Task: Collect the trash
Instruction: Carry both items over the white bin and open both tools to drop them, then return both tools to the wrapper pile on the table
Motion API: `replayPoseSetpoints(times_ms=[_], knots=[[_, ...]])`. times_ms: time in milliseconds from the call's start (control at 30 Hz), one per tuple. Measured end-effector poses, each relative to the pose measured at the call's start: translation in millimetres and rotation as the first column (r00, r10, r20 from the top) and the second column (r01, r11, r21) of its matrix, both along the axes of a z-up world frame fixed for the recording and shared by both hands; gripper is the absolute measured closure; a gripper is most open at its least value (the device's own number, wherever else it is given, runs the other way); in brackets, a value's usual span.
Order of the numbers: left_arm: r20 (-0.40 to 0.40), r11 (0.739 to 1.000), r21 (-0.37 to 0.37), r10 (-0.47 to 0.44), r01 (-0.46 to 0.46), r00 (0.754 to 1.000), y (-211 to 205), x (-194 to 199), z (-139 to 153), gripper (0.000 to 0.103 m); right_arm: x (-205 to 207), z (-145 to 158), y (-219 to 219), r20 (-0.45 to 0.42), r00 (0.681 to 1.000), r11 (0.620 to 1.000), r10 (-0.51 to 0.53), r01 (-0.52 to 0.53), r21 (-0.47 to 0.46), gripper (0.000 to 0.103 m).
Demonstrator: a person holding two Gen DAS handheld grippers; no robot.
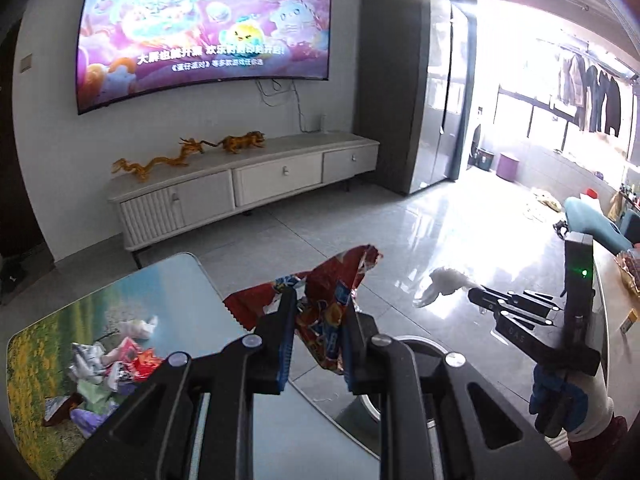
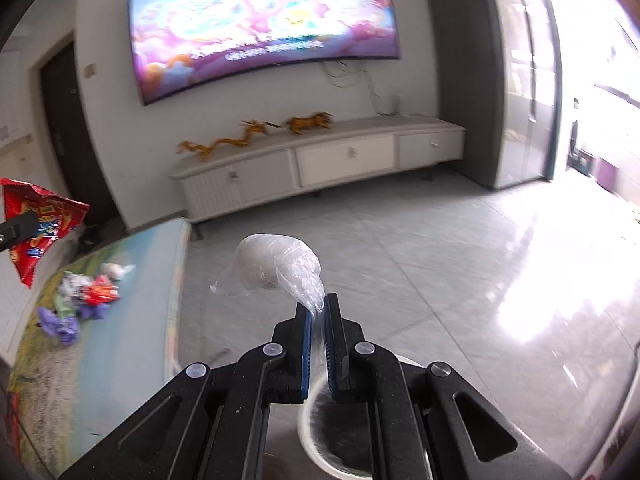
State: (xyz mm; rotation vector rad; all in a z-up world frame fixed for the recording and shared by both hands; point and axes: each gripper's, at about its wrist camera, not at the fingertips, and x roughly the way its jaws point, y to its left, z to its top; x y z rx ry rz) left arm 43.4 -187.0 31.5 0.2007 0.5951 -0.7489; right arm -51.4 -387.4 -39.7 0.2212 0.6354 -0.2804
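Trash in both tools, held up over a living-room floor [image 1: 400, 232]: the left tool [image 1: 320, 312] is clamped narrow on a crumpled red snack bag [image 1: 328, 280], which sticks up between its blue pads. The right tool [image 2: 319, 316] is fully closed on the tail of a clear plastic bag [image 2: 280, 272] wadded around something white; in the left wrist view that same tool [image 1: 476, 294] shows at right, gripped by a blue-gloved hand [image 1: 560, 396]. More trash waits on the tabletop [image 1: 176, 280] at lower left: a heap of wrappers [image 1: 108, 364] in red, white, green and purple. A round white bin [image 2: 320, 432] sits directly below the right tool. Behind, a TV [image 1: 204, 28] plays a cartoon above a white cabinet [image 1: 248, 184] bearing two golden dragon figures [image 1: 188, 152]. Clothes [image 1: 592, 96] hang on the bright balcony at right.
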Motion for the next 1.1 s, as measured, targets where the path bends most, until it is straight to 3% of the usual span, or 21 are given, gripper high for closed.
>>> replayPoseSetpoints(times_ms=[233,367,600,700,767,867,1000,1100], knots=[[-0.119,0.986,0.116,-0.102,0.116,0.988,-89.0,12.1,-63.0,0.084,-9.3,-69.1,-53.4,-0.150,0.981,0.987,-0.124,0.138,0.086,0.096],[-0.236,0.974,0.144,-0.137,0.174,0.962,-124.9,23.0,-104.6,0.084,-15.0,-106.2,-74.5,-0.229,0.961,0.974,-0.156,0.189,0.127,0.095],[-0.349,0.947,0.187,-0.184,0.260,0.919,-169.5,27.7,-162.3,0.082,-13.2,-157.4,-98.2,-0.336,0.925,0.949,-0.176,0.250,0.191,0.094],[-0.394,0.937,0.196,-0.195,0.289,0.898,-184.1,29.9,-183.2,0.081,-11.2,-170.9,-100.7,-0.367,0.914,0.940,-0.176,0.266,0.214,0.089],[-0.427,0.932,0.202,-0.192,0.300,0.884,-193.5,31.1,-195.1,0.067,-12.8,-179.1,-103.4,-0.383,0.906,0.933,-0.183,0.283,0.223,0.075],[-0.455,0.932,0.198,-0.187,0.304,0.871,-202.9,35.8,-208.0,0.048,-15.9,-185.8,-106.2,-0.400,0.895,0.926,-0.199,0.306,0.223,0.067],[-0.489,0.937,0.170,-0.189,0.305,0.852,-200.7,40.9,-211.5,0.047,-20.2,-184.2,-105.2,-0.411,0.882,0.916,-0.230,0.338,0.215,0.065],[-0.475,0.946,0.163,-0.174,0.280,0.863,-191.3,43.7,-208.6,0.047,-18.7,-172.6,-101.9,-0.397,0.872,0.906,-0.287,0.381,0.184,0.064]])
